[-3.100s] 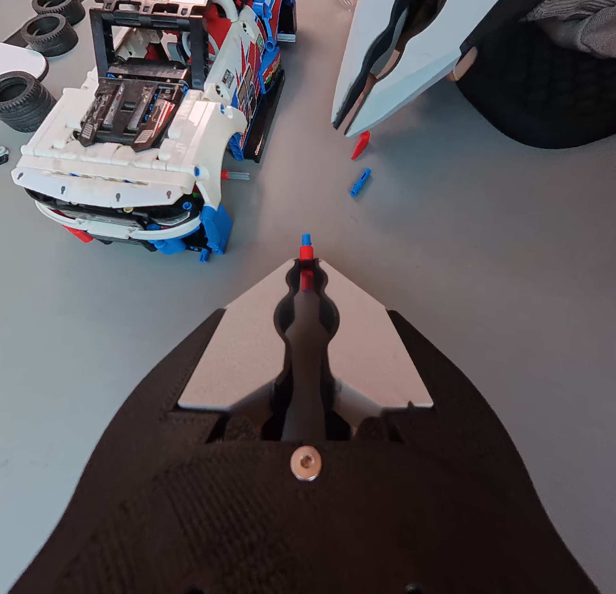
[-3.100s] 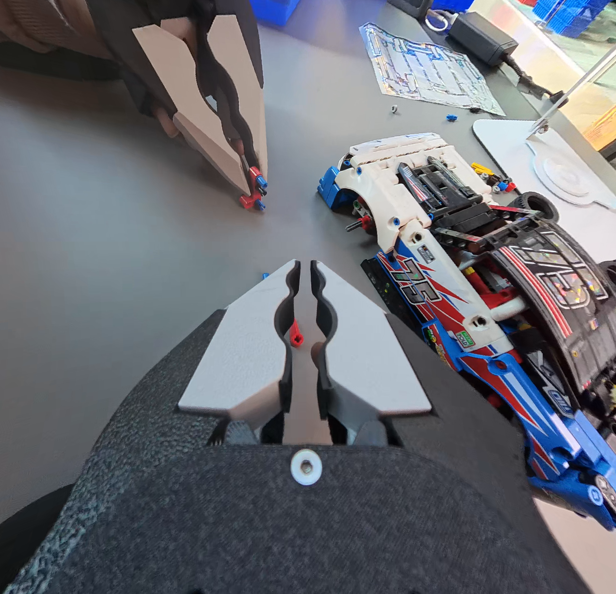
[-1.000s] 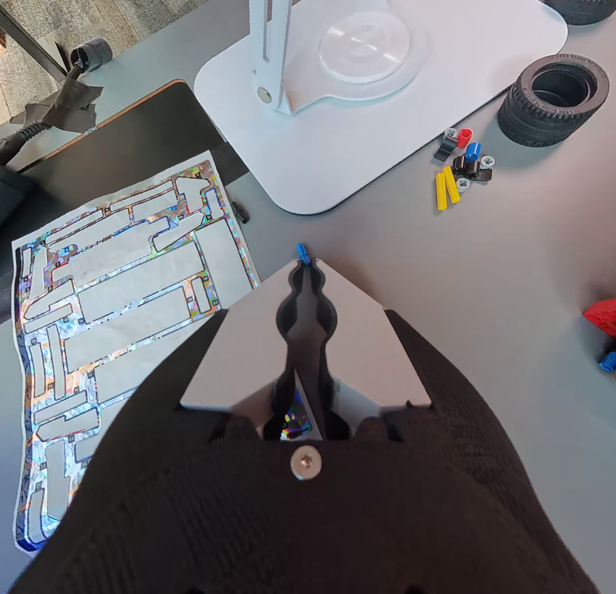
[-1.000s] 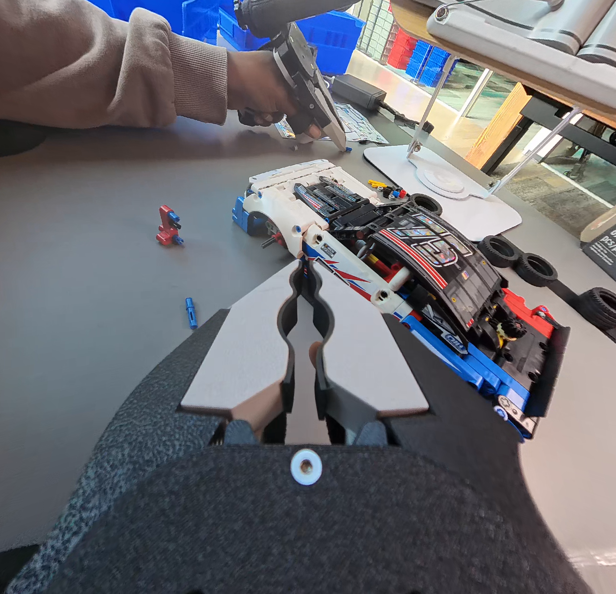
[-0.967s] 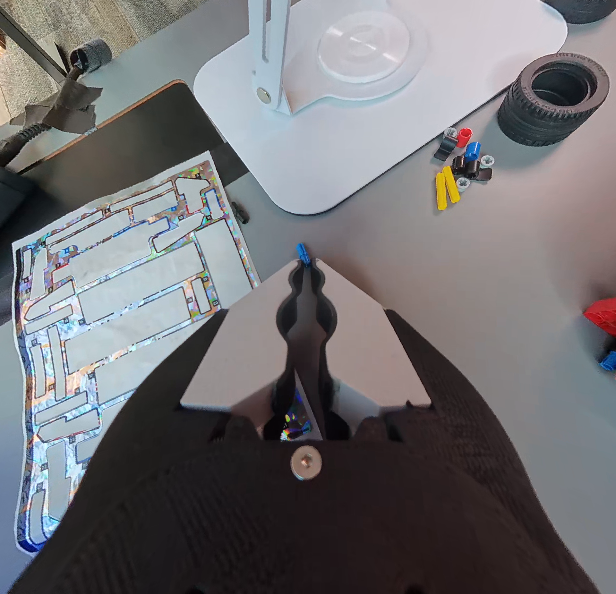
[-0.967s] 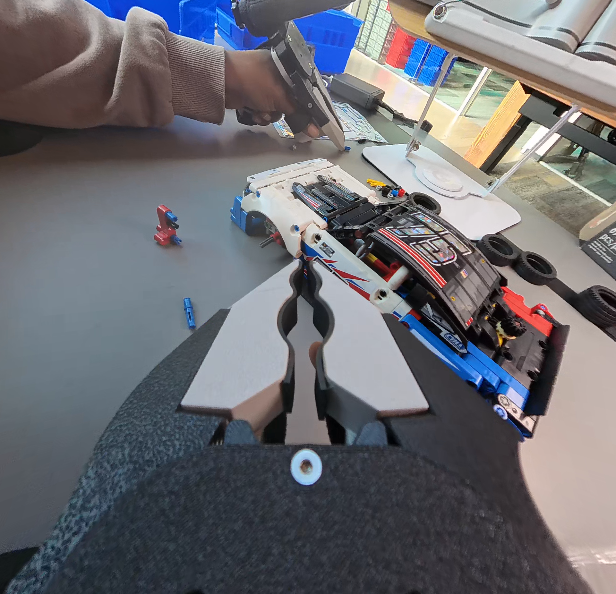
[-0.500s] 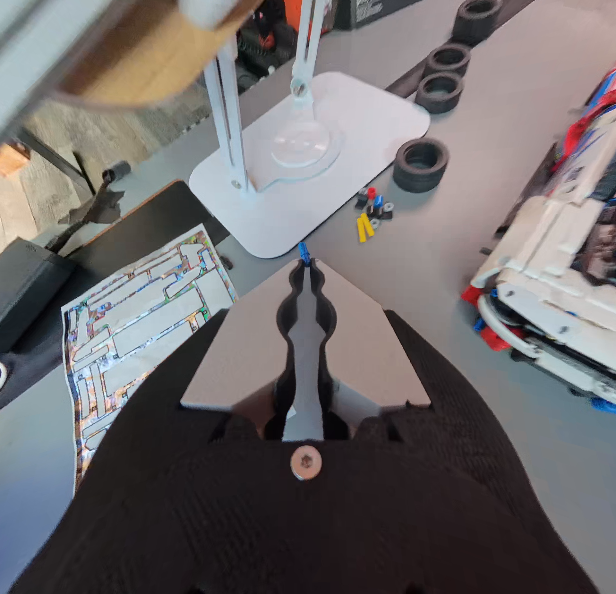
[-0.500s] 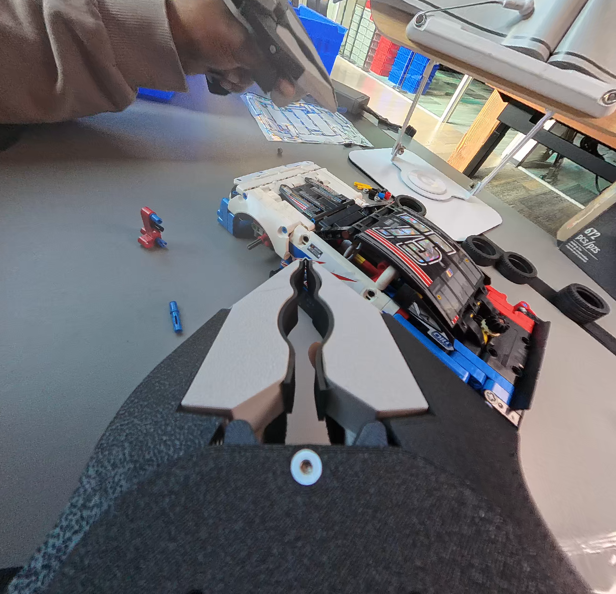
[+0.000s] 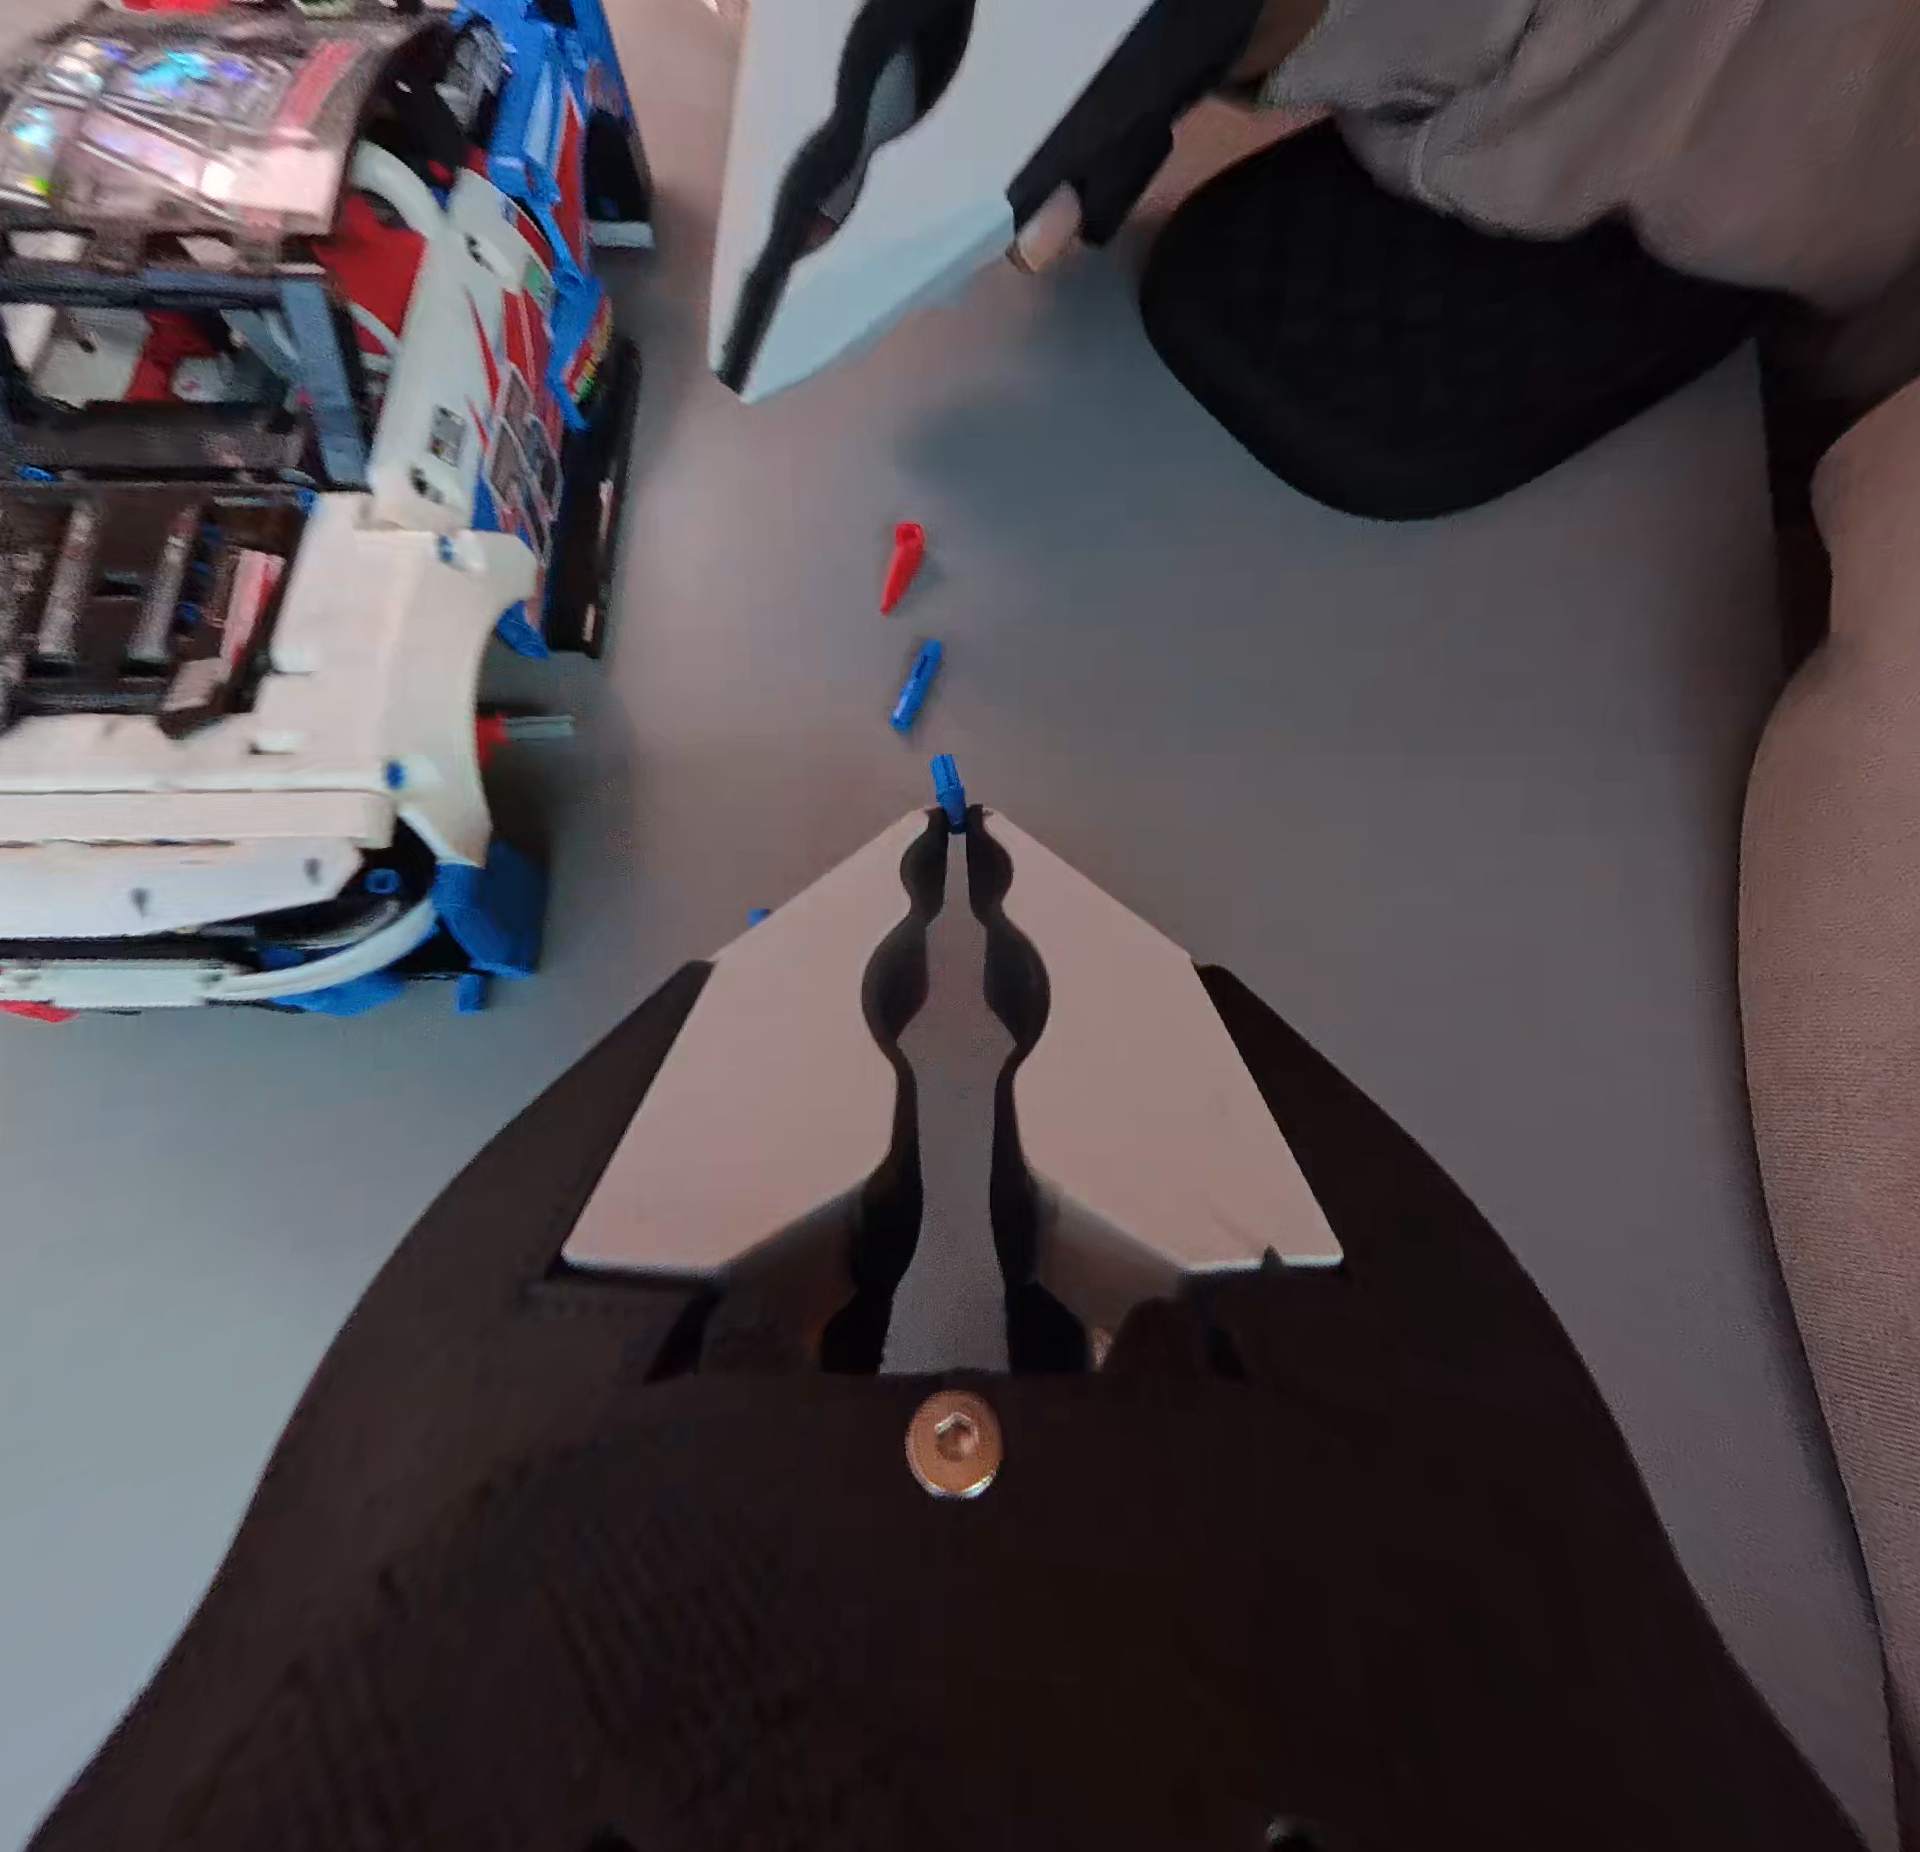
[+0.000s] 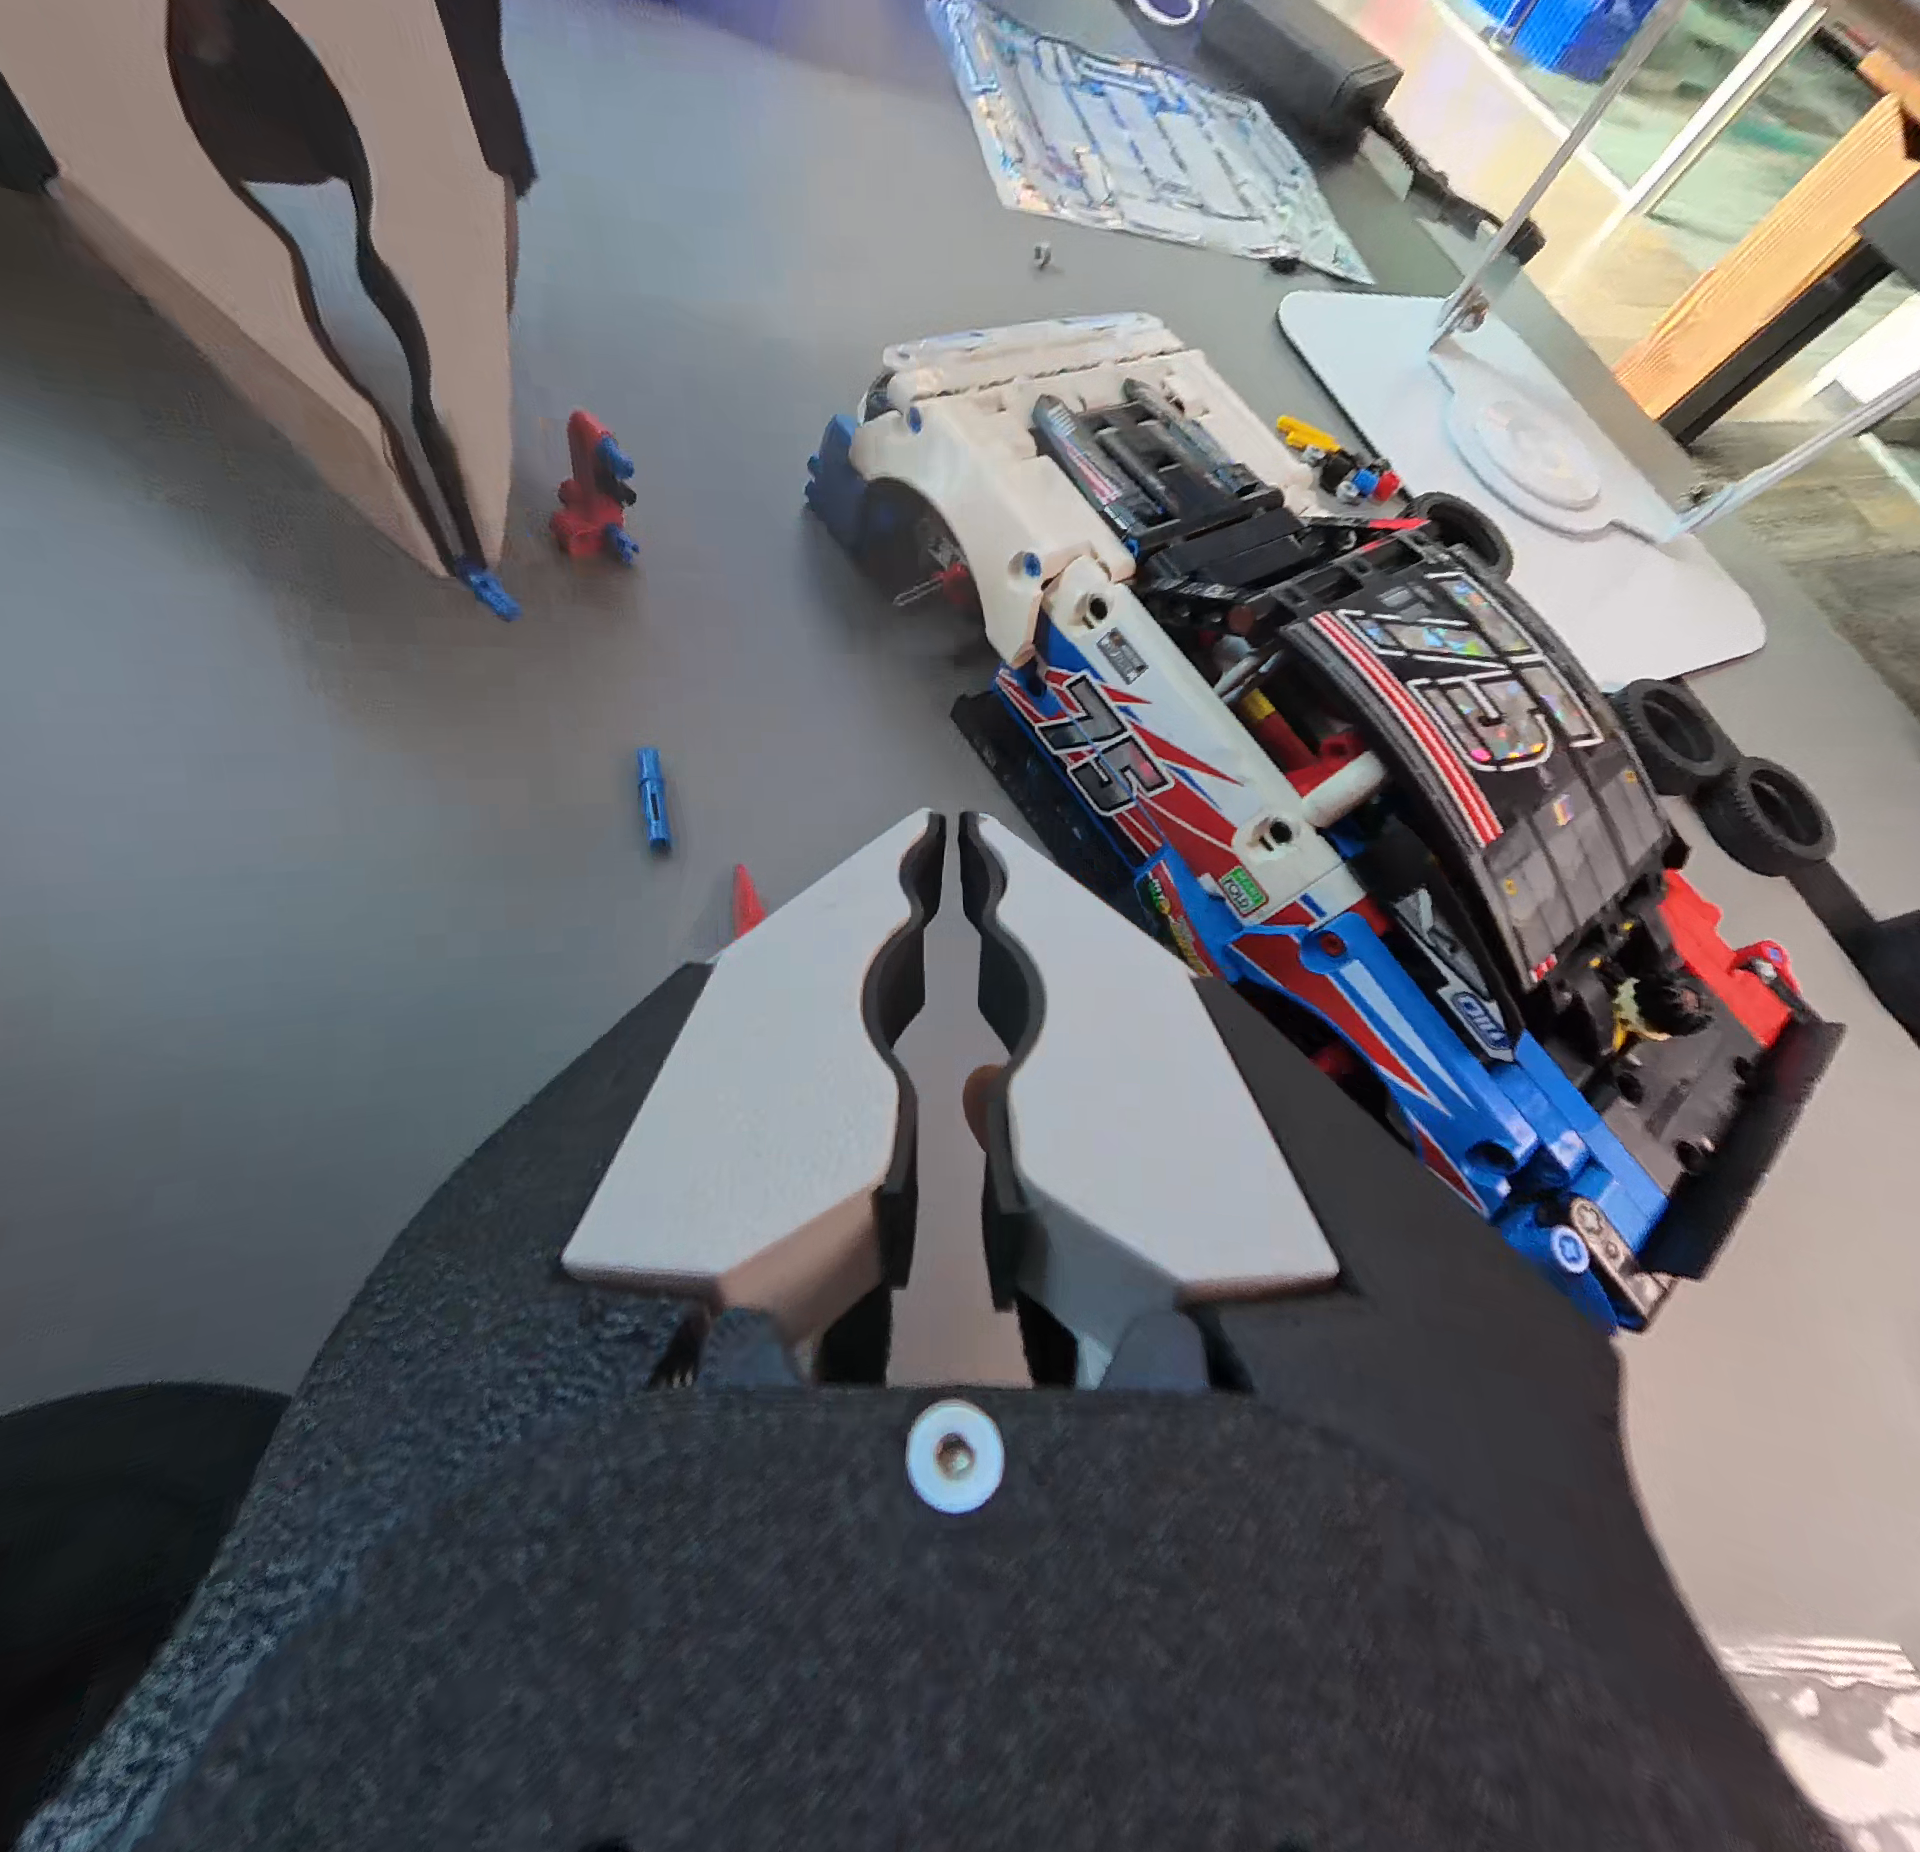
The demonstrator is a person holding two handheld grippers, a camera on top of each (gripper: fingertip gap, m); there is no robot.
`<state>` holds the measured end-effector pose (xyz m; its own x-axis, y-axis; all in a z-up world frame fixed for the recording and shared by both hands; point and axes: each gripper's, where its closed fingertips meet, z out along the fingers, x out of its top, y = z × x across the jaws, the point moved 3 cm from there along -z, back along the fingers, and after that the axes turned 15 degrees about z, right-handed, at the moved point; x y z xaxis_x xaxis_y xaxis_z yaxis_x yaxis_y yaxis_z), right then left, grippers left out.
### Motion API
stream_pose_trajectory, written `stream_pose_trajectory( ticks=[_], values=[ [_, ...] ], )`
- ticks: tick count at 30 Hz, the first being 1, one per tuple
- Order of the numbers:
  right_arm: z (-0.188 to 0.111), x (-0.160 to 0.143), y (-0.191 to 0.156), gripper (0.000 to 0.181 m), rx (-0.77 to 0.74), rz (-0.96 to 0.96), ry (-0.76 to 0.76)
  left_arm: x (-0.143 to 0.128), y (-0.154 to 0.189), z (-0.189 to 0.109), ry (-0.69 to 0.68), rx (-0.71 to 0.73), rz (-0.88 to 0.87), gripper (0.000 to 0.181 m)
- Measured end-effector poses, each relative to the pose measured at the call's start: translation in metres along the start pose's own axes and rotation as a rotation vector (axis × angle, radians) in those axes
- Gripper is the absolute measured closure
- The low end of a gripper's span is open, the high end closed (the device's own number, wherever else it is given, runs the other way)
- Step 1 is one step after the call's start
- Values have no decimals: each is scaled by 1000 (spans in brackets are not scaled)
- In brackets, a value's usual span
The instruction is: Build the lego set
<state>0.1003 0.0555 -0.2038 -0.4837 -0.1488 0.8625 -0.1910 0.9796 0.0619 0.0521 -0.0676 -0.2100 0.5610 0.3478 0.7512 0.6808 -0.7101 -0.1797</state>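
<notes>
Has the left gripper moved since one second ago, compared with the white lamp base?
Yes. The left gripper, shut on a blue pin, has swung from beside the white lamp base to near the red piece, in front of the car.

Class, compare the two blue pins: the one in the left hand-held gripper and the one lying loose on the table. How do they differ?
The held blue pin is pinched at the left hand-held gripper tips, half hidden; the loose blue pin lies flat on the table, untouched and fully visible. Both are blue.

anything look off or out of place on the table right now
The car has no wheels fitted: its front axle sticks out bare, while loose tyres lie beside it. A blue pin and a red piece lie loose on the table, apart from the car.
</notes>
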Motion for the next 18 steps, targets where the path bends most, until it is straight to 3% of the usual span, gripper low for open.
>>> stream_pose_trajectory(
  ticks=[1, 4, 9, 13, 18],
  values=[
    [-1, -2, -4, 181, 35, 0, -15, -5, 8, 6, -23, -3, 13, 180],
    [-2, -6, -16, 178, 116, 0, -60, -15, 17, 19, -101, -11, 61, 180],
    [-4, -29, -25, 173, 166, -43, -226, -13, 16, 23, -87, -17, 58, 179],
    [-2, -31, -27, 171, 176, -54, -259, -12, 17, 24, -74, -20, 39, 173],
    [4, -28, -32, 178, 184, -80, -263, -2, 9, 10, 48, -44, -65, 166]
  ],
)
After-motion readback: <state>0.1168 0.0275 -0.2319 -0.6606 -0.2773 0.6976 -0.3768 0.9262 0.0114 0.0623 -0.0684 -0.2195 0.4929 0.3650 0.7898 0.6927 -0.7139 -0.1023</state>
